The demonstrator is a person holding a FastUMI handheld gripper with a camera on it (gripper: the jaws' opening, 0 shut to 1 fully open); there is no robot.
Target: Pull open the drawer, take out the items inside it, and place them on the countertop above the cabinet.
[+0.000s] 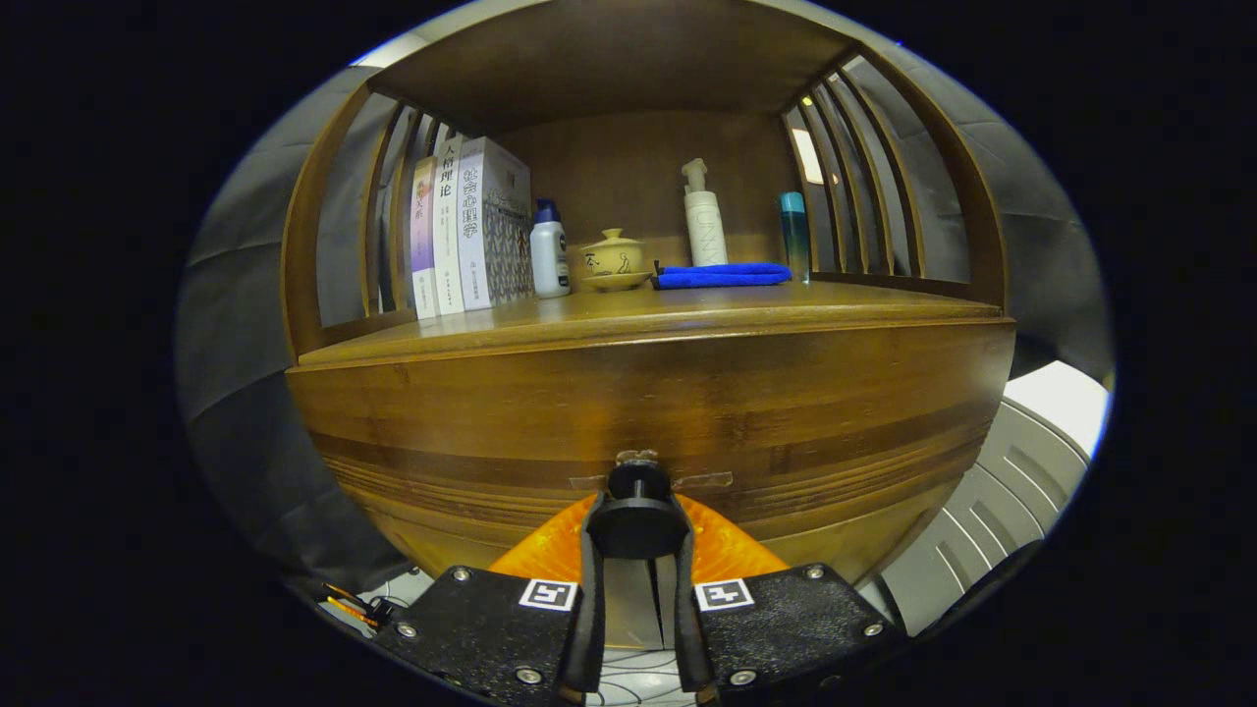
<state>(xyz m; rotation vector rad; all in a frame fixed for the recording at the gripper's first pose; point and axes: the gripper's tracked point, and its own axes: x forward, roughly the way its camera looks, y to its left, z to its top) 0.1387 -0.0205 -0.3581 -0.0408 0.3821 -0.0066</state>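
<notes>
Tongs [637, 525] closed down on the round black knob [637, 523] of the drawer [648, 412], one finger pressed on each side of it, only the knob's width left between them. Knob's stem runs on to the wooden drawer front just ahead of the fingertips. Drawer front standing wide and close, bulged by the lens; cannot tell whether pulled out at all. Inside of the drawer hidden behind its front, so nothing seen of any items in it. Something orange [722, 550] behind the fingers, below the drawer front, mostly covered and hard to identify. Beyond and above the tongs, the countertop [628, 319], carrying upright books [466, 236], a small white bottle [549, 252] with a blue cap, a yellow lidded pot [613, 257] on a saucer, a folded blue cloth [722, 276], a tall white pump bottle [704, 216] and a teal bottle [793, 234] partly behind the slatted side.
</notes>
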